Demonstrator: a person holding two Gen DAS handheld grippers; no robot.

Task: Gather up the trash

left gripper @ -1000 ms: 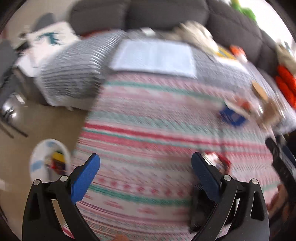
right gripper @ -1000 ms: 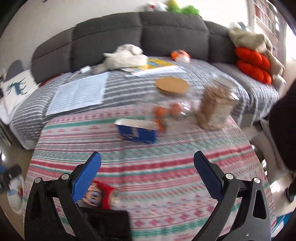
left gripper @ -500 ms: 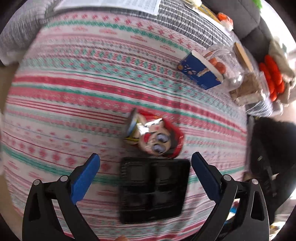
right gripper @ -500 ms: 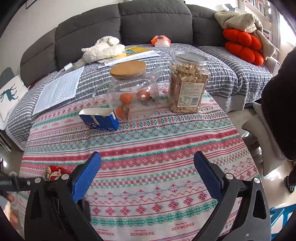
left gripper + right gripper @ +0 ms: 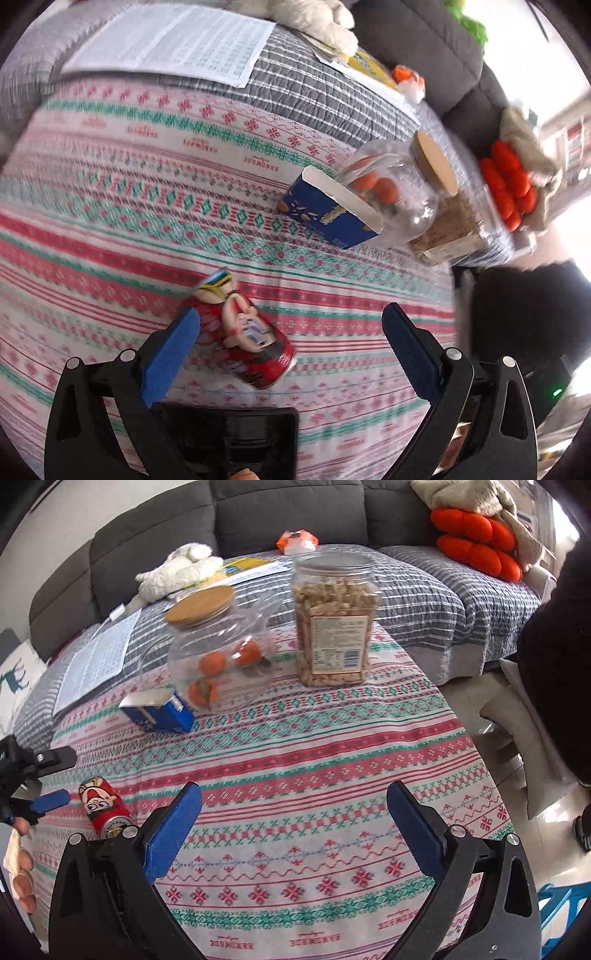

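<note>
Going for the red can (image 5: 236, 334) with the left claw (image 5: 291, 343), jaws spread wide and not pinching anything yet, the can lying just inside the left blue pad (image 5: 171, 354) with loads of slack on the other side. Probably worth sliding left a touch so the can sits in the middle of the gap, then coming down low to the tablecloth (image 5: 110, 206) and squeezing across the round body rather than end to end, since lying on its side like that looks like a rolling risk. Right claw (image 5: 293, 834) also spread wide, pinching nothing, hanging over bare cloth well apart from the can. Lying on its side near the table's near-left edge, cartoon face printed on red, silver end showing in the right view, looking light and likely empty. Also sitting further back: an open blue carton (image 5: 159, 710), touching or just beside the clear jar (image 5: 218, 657), probably next up.
</note>
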